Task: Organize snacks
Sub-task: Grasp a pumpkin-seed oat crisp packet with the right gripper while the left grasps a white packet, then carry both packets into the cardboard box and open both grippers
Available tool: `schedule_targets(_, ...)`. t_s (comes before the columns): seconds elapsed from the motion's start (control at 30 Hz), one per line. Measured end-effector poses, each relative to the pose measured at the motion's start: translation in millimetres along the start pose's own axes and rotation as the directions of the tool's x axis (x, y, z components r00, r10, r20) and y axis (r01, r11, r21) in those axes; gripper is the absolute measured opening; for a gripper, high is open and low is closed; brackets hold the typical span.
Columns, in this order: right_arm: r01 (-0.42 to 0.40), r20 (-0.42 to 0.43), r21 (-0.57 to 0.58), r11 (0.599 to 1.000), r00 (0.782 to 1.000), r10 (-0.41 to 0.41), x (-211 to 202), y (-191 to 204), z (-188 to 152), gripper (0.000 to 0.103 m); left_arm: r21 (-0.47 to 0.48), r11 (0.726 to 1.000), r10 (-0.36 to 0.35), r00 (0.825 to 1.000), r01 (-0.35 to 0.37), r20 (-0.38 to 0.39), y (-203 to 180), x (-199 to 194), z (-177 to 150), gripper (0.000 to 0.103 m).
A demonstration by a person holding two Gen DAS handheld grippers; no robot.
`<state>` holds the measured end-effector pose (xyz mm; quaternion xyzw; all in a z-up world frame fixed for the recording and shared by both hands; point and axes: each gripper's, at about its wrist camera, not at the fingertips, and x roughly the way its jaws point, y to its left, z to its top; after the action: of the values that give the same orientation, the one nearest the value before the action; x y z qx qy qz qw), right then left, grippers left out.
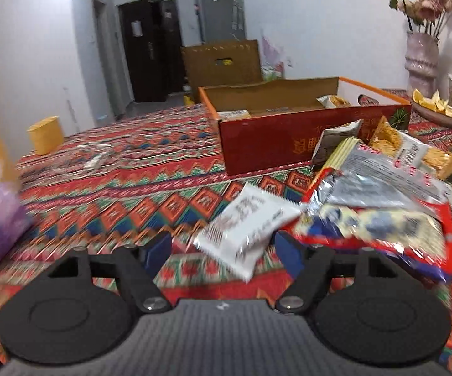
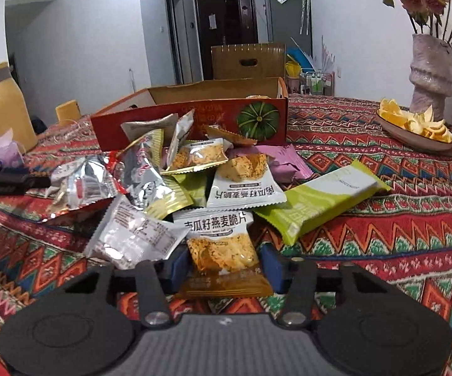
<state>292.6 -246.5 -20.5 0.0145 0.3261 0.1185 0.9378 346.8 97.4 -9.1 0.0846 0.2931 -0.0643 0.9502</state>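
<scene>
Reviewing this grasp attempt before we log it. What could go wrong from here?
1. The right gripper straddles the oat crisp packet, which lies partly under the silver packet; lifting may drag that one.
2. The left gripper approaches the white packet in a blurred view, so it may push rather than catch it.

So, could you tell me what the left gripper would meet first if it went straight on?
Probably the white snack packet, lying on the tablecloth between the left gripper's open jaws; depth is blurred, so it is a guess.
</scene>
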Motion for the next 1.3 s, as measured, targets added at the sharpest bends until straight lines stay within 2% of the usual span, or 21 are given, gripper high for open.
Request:
schedule_targets(0.1, -0.001, -0.014, -0.017, 1.000, 1.000, 0.001, 4.7, 2.0, 4.5, 0.051, -0.011, 0.996, -0.084, 0.996, 0.084, -0.020, 4.9, 24.9, 7.6, 0.080)
schedule_targets(0.17, -0.008, -0.013, -0.012, 1.000, 1.000, 0.008, 7.8, 2.2, 6.6, 0.051, -0.018, 0.994, -0.108, 0.993, 0.108, -0.040, 6.0, 35.9, 8.5, 0.070)
schedule_targets(0.2, -0.010, -0.013, -0.010, 1.000, 1.000, 0.010, 9.1, 2.7, 7.7, 0.051, -0.027, 0.992, -0.123, 0.991, 0.122, -0.047, 8.6, 38.8, 7.6, 0.069)
schedule_targets(0.27, -0.012, -0.013, -0.016, 1.000, 1.000, 0.012, 10.7, 4.1, 8.8, 0.048, -0.072, 0.987, -0.147, 0.988, 0.143, -0.053, 14.5, 38.2, 6.9, 0.052)
schedule_targets(0.37, -0.022, -0.013, -0.034, 0.999, 1.000, 0.021, 9.7, 6.5, 8.3, 0.040, -0.143, 0.981, -0.144, 0.988, 0.134, -0.059, 23.1, 27.8, 2.1, 0.044)
schedule_targets(0.47, -0.027, -0.016, -0.040, 0.999, 1.000, 0.027, 2.6, 6.6, 4.4, 0.040, -0.211, 0.974, -0.106, 0.991, 0.085, -0.087, 23.3, 5.6, -6.3, 0.043)
schedule_targets(0.73, -0.003, -0.005, -0.005, 1.000, 1.000, 0.003, -50.2, -6.2, -24.6, 0.040, -0.324, 0.946, -0.030, 0.998, 0.009, -0.059, -11.5, -91.3, -48.2, 0.043)
schedule_targets(0.87, -0.005, 0.032, -0.006, 1.000, 0.999, 0.005, -80.1, -7.6, -35.1, 0.040, -0.407, 0.911, -0.078, 0.997, 0.062, -0.023, -29.5, -130.2, -64.9, 0.043)
schedule_targets(1.07, -0.019, 0.070, -0.017, 1.000, 0.997, 0.020, -104.4, -10.7, -41.9, 0.040, -0.365, 0.928, -0.079, 0.997, 0.073, 0.000, -54.6, -157.3, -71.0, 0.043)
schedule_targets(1.3, -0.028, 0.094, 0.003, 1.000, 0.995, 0.027, -107.1, -14.7, -40.8, 0.040, -0.360, 0.928, -0.094, 0.996, 0.091, 0.009, -58.5, -158.0, -64.0, 0.043)
